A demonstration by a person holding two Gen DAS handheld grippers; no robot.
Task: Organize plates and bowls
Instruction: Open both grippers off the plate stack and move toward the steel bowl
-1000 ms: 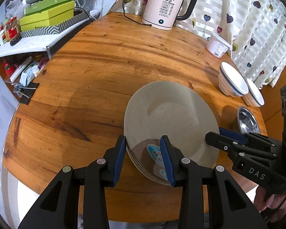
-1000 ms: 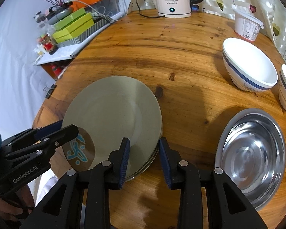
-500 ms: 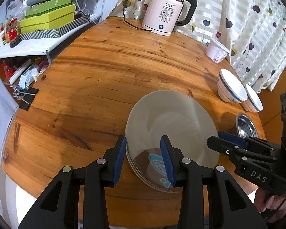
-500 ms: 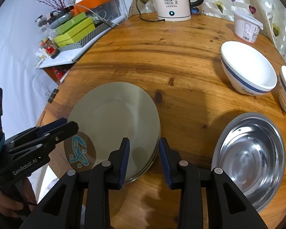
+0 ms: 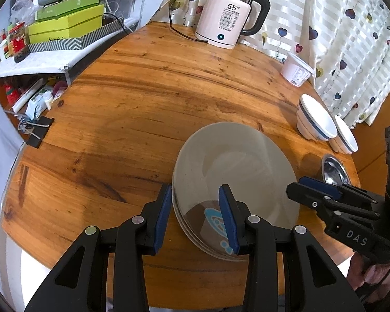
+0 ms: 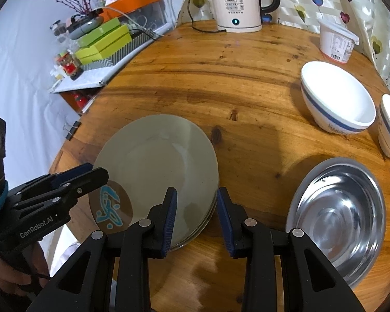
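- Nothing much has shifted since a second ago: both hand-held grippers keep their place over the stack of plates (image 5: 234, 171), only the framing differs a little.
- Left hand-held gripper (image 5: 196, 218) angled steeply down, jaws partly open, straddling the stack's near-left rim; pads do not visibly press it, nothing gripped.
- Right hand-held gripper (image 6: 196, 217) also tilted down, jaws partly open either side of the stack's near-right rim; no clear contact either.
- Stack lies flat on the wooden counter (image 6: 247, 83), near its front edge.
- Steel bowl (image 6: 338, 215) just right of the stack; two white bowls (image 6: 338, 96) beyond it, close together.
- Kettle (image 5: 228, 18) at the counter's far edge.
- Person's hand (image 6: 10, 275) shows low left in the right wrist view, holding the left tool.
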